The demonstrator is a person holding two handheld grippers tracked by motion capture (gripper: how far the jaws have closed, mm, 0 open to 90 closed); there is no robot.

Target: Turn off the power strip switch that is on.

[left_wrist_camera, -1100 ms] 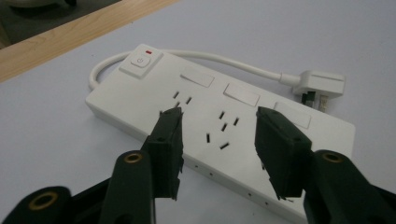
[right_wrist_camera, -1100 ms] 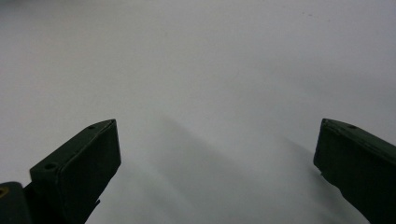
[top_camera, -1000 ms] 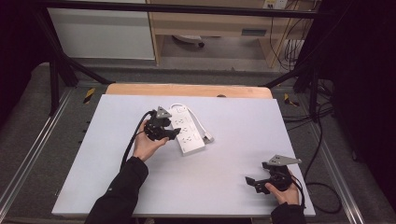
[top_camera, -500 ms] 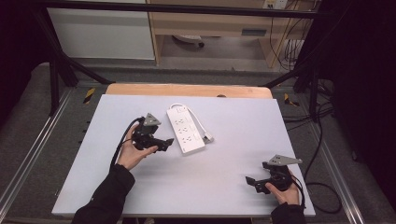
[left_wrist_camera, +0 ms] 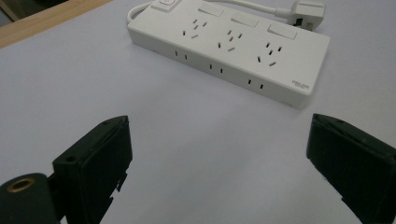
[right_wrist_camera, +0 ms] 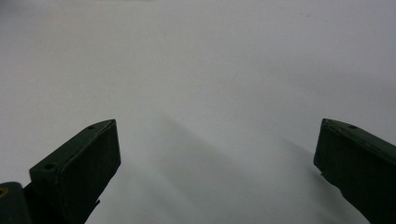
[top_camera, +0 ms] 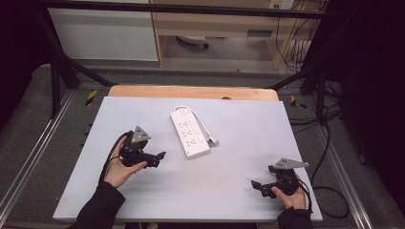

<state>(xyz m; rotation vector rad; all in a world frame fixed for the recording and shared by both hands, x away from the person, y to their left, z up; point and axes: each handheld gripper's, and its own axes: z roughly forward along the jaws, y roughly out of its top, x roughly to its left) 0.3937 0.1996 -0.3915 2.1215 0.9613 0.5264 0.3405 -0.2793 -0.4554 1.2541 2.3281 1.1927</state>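
1. Pulled back from the white power strip (top_camera: 189,133), the left tool (top_camera: 154,159) now sits lower and farther left on the bench (top_camera: 229,181), well apart from the strip.
2. Its jaws are wide open and hold nothing.
3. The right tool (top_camera: 258,186) has stayed near the front right corner, jaws wide open and empty.
4. The left gripper view shows the strip's three rows of socket holes, small holes along its side and its white plug (left_wrist_camera: 306,10) behind it.
5. The high view shows the cord looping beside the strip, near the back middle.
6. Bare white bench lies between both tools.
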